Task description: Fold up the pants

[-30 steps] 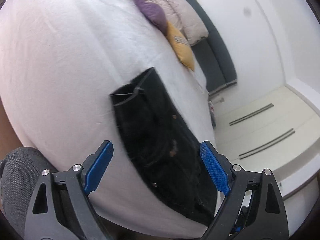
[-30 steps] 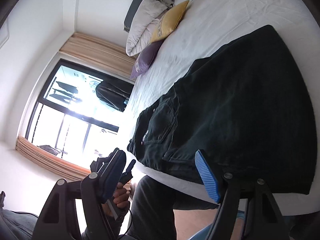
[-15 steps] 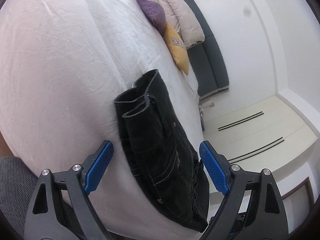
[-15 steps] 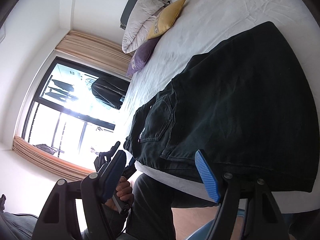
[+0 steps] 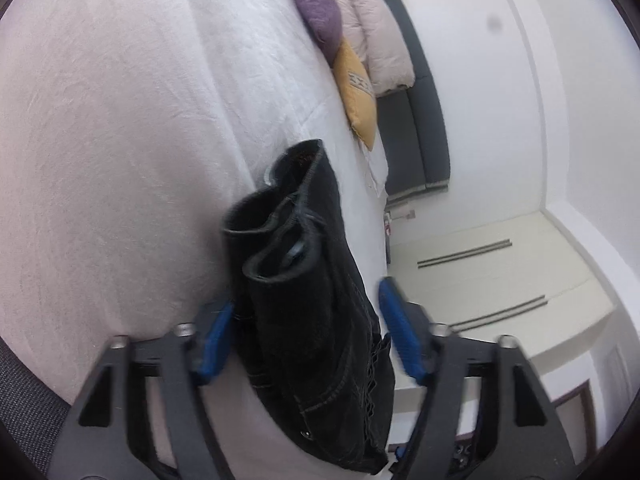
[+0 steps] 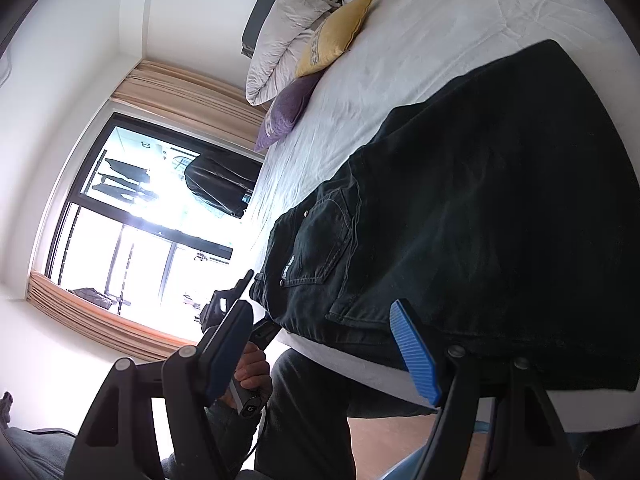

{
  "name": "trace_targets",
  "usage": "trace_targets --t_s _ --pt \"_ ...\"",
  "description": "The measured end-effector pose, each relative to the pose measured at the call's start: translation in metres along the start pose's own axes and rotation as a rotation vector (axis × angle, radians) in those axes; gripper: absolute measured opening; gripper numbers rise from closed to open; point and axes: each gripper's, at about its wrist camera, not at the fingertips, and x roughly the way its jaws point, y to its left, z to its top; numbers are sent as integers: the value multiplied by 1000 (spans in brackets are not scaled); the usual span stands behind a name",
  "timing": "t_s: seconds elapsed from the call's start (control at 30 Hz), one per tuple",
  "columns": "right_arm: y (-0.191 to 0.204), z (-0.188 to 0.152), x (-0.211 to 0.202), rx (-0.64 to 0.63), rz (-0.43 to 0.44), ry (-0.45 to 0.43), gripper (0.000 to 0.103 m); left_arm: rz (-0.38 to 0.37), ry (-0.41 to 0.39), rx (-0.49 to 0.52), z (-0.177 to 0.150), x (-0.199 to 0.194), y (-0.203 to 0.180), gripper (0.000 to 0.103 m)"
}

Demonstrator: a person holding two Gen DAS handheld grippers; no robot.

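Black denim pants [image 5: 320, 320] lie folded near the edge of the white bed [image 5: 120, 140], their stacked waistband end straight ahead between your left gripper [image 5: 306, 340] fingers, which stand apart around it without pinching. Your right gripper [image 6: 328, 344] gapes too, holding nothing, with the pants just beyond its right finger. Close the left unevenly and you may catch only some layers, dragging the stack off the mattress edge.

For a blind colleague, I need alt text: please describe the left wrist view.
Black pants, folded, lie on a white bed between the open blue-padded fingers of the left gripper, which holds nothing. Beyond them, a purple pillow and a yellow pillow lie near a dark headboard.
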Motion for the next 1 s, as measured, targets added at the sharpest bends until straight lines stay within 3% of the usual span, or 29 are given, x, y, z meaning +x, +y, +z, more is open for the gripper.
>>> trace_targets --t_s 0.03,0.07,0.27,0.47,0.53,0.8,1.0 --pt "1 3 2 -7 -4 0 74 13 1 -19 2 2 3 36" --pt "2 6 4 -15 -11 -3 74 18 4 -30 2 3 4 30" --pt "-4 28 28 -5 -96 -8 74 32 6 -47 4 5 9 17" --pt "-9 34 63 -19 -141 42 74 61 -3 -19 2 1 4 14" --pt "-16 33 72 -21 -181 64 69 72 -6 -11 3 2 2 14" --pt "-12 28 71 -72 -192 56 70 112 -15 39 3 3 -10 13" --pt "-14 33 58 33 -111 27 79 141 -26 116 0 0 -36 12"
